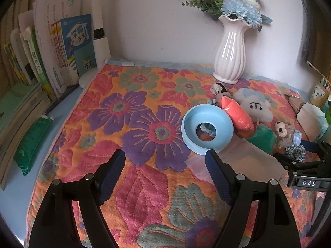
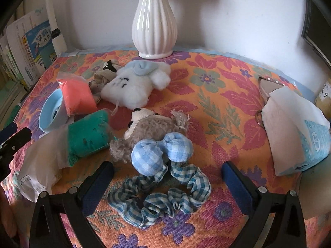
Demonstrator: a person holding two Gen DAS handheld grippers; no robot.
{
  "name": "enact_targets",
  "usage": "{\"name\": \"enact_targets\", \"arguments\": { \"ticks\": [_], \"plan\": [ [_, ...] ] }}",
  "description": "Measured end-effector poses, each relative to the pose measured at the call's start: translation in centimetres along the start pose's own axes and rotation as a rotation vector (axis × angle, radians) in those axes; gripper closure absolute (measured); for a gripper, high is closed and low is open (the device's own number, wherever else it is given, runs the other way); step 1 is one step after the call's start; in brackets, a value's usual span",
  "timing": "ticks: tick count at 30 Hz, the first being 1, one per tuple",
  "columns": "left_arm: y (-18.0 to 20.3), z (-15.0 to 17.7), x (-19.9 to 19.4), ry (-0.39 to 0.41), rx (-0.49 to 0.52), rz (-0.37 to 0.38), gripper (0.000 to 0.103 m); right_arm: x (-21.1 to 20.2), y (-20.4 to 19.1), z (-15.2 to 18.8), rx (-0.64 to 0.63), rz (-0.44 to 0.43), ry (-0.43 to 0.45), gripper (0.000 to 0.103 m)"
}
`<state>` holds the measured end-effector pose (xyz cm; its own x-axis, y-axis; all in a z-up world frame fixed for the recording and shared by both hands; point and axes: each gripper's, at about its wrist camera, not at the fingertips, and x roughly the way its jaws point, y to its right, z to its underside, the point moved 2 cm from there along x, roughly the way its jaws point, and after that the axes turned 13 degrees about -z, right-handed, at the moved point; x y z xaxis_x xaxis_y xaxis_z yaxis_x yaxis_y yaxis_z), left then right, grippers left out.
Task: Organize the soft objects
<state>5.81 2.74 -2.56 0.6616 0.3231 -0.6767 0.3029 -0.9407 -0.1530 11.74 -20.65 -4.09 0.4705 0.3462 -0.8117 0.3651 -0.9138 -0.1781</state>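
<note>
Scrunchie (image 2: 161, 196), blue-and-white gingham with a padded bow: lies flat on the floral cloth (image 2: 217, 107) covering the worktop, directly between the fingers of our right gripper (image 2: 167, 171). Those fingers stand wide apart, nothing held, one on each side of the fabric ring and not yet touching it.

Grey plush animal (image 2: 151, 126): on its side just beyond the bow, touching it.

White plush cloud face (image 2: 132, 88): further back, near the base of the white vase (image 2: 154, 20).

Green pouch (image 2: 89, 134) and orange pouch (image 2: 75, 95): to the left, the orange one leaning against the blue ring-shaped dish (image 1: 206, 128), a white plastic bag (image 2: 41, 165) beside the green one.

Tissue pack (image 2: 293, 130): at the right edge, well apart from the soft items.

Left gripper (image 1: 165, 161): fingers wide apart and empty, hovering over bare cloth, its right finger close to the near rim of the blue dish; books (image 1: 51, 51) stand at the far left.

Step in hand, as we judge it: approach to the scrunchie, no item yet gathered. Next move calls for lowering our right gripper until the pads straddle the bunched fabric, then closing on a thick fold, not the flat ring. The bow touches the grey plush, so a careless lift may drag that along.
</note>
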Motion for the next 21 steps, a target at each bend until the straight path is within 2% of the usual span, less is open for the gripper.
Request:
{"name": "enact_targets", "arguments": {
  "ticks": [21],
  "plan": [
    [-0.09, -0.08, 0.38, -0.019, -0.012, -0.004, 0.025, -0.01, 0.00, -0.01, 0.000, 0.001, 0.002, 0.000]
  ]
}}
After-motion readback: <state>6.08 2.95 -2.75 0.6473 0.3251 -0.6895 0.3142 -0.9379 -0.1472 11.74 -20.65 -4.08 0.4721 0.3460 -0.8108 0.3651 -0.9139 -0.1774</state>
